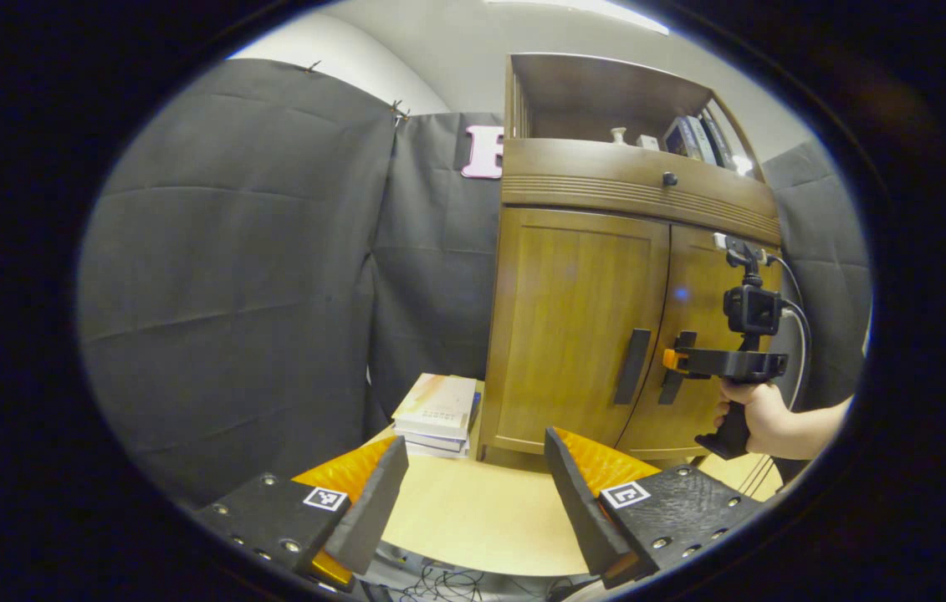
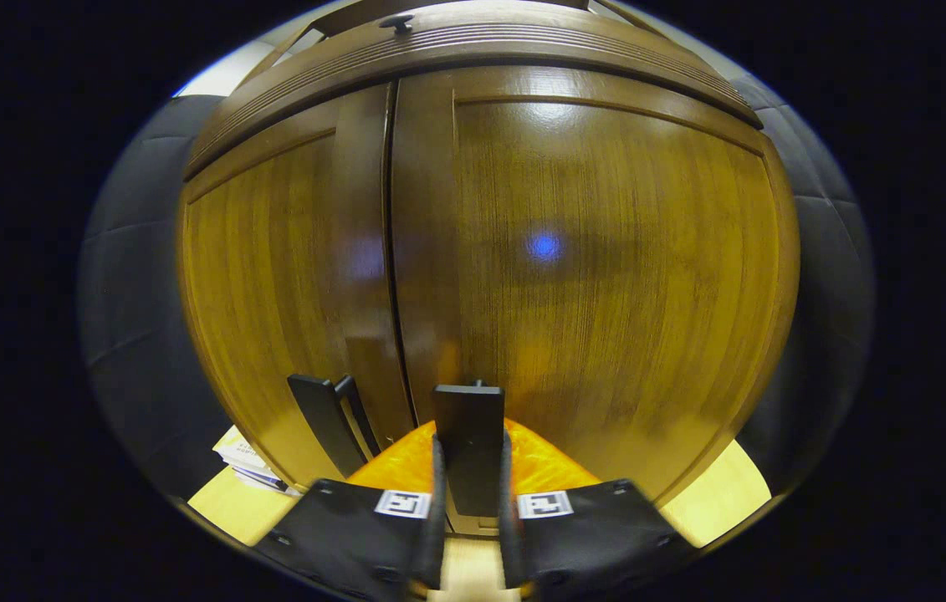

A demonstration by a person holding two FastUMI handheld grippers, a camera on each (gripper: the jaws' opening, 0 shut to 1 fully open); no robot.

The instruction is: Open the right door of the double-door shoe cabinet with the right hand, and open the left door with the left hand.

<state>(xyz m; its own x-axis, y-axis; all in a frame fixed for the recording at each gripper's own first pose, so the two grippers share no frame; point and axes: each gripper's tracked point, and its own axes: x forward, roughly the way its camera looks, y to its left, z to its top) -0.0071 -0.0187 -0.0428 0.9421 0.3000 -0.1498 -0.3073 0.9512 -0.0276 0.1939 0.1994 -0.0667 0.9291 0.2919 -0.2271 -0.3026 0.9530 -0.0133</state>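
The right gripper (image 2: 470, 502) has its fingers clamped on the right door's handle (image 2: 470, 443), both doors still closed, so next comes a pull outward, while the left gripper (image 1: 473, 493) waits wide open and empty above the pale table (image 1: 481, 518) before the shoe cabinet (image 1: 581, 334).

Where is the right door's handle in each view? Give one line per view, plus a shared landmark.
Left gripper view: the right door's handle sits right of centre, at the door seam, with the right claw at it.
Right gripper view: the handle stands bottom centre, clamped between that claw's two fingers.
Shared landmark: the left door's handle, just left of the seam.
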